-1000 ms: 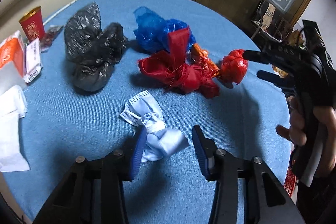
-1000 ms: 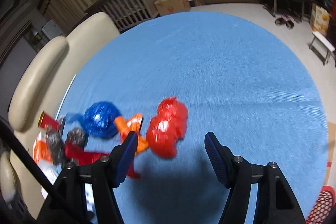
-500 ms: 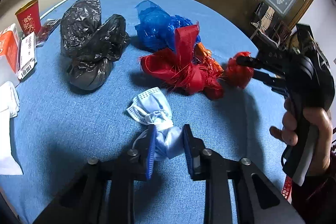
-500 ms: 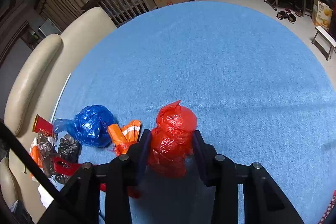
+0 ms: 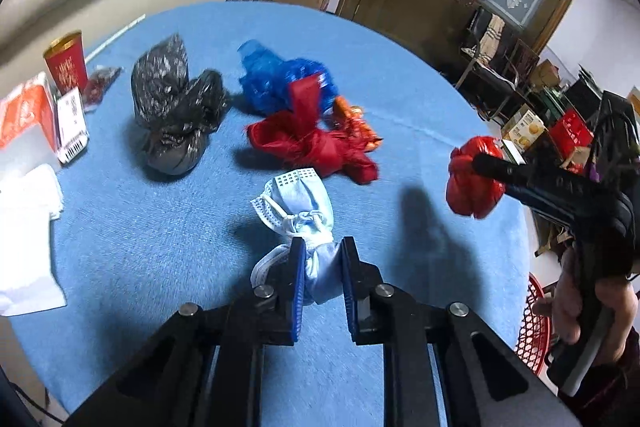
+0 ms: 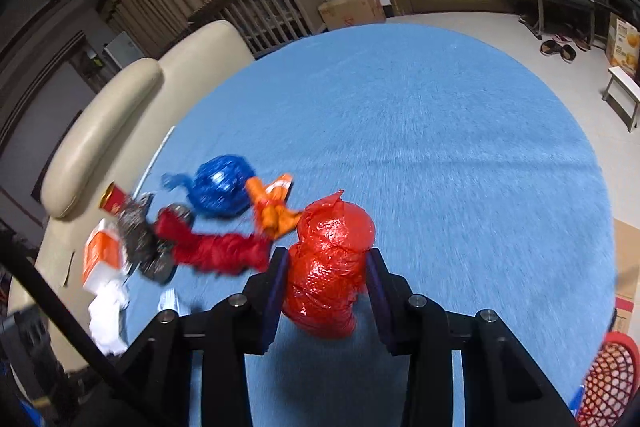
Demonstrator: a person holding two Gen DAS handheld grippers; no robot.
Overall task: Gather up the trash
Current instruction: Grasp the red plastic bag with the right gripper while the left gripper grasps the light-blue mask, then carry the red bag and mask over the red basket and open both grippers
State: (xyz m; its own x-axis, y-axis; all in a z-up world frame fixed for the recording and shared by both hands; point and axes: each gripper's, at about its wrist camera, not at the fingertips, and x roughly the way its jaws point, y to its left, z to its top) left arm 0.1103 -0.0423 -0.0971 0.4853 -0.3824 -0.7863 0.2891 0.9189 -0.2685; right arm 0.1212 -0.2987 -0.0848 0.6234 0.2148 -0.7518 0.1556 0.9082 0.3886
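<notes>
Both tongs are gripping trash over the blue round table [image 5: 168, 227]. Left gripper [image 5: 322, 277], its jaws having just been closing, is pinching the knotted light-blue face mask [image 5: 300, 211] near the table's front edge. Right gripper [image 6: 326, 289] is clamping the crumpled red bag [image 6: 330, 259], holding it clear above the table's right side, just beyond the red, blue and black bags [image 5: 176, 115] lying mid-table.
</notes>
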